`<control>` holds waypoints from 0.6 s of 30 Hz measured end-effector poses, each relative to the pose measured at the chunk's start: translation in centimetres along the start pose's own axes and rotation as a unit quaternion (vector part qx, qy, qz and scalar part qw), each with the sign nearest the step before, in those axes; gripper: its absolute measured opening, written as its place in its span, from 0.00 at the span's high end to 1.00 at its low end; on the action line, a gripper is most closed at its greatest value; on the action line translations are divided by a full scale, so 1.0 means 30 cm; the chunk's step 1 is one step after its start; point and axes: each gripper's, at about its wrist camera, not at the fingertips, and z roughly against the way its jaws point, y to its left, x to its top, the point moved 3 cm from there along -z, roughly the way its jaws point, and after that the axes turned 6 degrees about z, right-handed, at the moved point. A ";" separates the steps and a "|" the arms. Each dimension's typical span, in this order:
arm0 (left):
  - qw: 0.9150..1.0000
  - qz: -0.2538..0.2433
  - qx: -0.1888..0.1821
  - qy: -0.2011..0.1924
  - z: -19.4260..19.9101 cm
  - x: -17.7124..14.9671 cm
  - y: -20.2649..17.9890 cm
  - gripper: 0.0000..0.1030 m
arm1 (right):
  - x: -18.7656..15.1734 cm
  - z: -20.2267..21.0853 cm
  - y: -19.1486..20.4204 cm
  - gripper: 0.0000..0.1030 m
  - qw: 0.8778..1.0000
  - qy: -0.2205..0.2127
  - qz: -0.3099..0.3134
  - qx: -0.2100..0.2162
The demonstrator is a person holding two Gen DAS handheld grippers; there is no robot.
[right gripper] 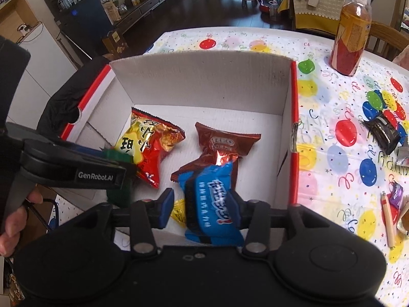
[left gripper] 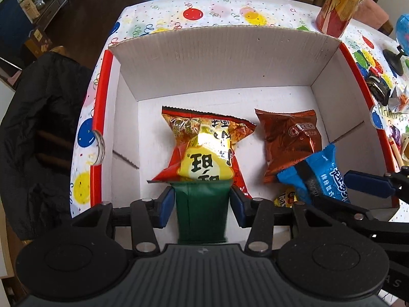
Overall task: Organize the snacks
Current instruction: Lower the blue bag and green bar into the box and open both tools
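Note:
A white cardboard box (left gripper: 217, 58) with red rims sits on the balloon-print tablecloth; it also shows in the right wrist view (right gripper: 204, 81). Inside lie a red-and-yellow chip bag (left gripper: 204, 148), also in the right wrist view (right gripper: 150, 148), a brown Oreo packet (left gripper: 288, 140), also in the right wrist view (right gripper: 225, 145), and a small yellow packet (right gripper: 179, 209). My left gripper (left gripper: 202, 202) is shut on a dark green packet (left gripper: 202, 209) over the box's near side. My right gripper (right gripper: 202, 207) is shut on a blue packet (right gripper: 212, 202), which also shows in the left wrist view (left gripper: 322, 176).
An orange drink bottle (right gripper: 352, 33) stands on the table beyond the box's right corner. Small wrappers (right gripper: 383, 133), a pencil (right gripper: 388, 220) and a globe stand (left gripper: 398, 58) lie right of the box. A black jacket (left gripper: 43, 128) hangs on a chair at the left.

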 end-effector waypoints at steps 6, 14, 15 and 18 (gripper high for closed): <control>1.000 0.008 -0.004 -0.020 0.054 -0.012 0.004 0.49 | -0.003 0.048 0.008 0.44 1.000 -0.015 -0.003 0.004; 0.998 0.007 -0.011 -0.062 0.167 -0.029 -0.001 0.44 | -0.005 0.153 0.023 0.30 0.999 -0.048 -0.001 0.010; 0.998 0.006 -0.013 -0.067 0.183 -0.031 -0.004 0.44 | -0.007 0.169 0.024 0.28 0.999 -0.053 0.000 0.010; 0.997 0.004 -0.018 -0.081 0.222 -0.039 -0.016 0.43 | -0.011 0.215 0.026 0.23 0.998 -0.066 -0.001 0.011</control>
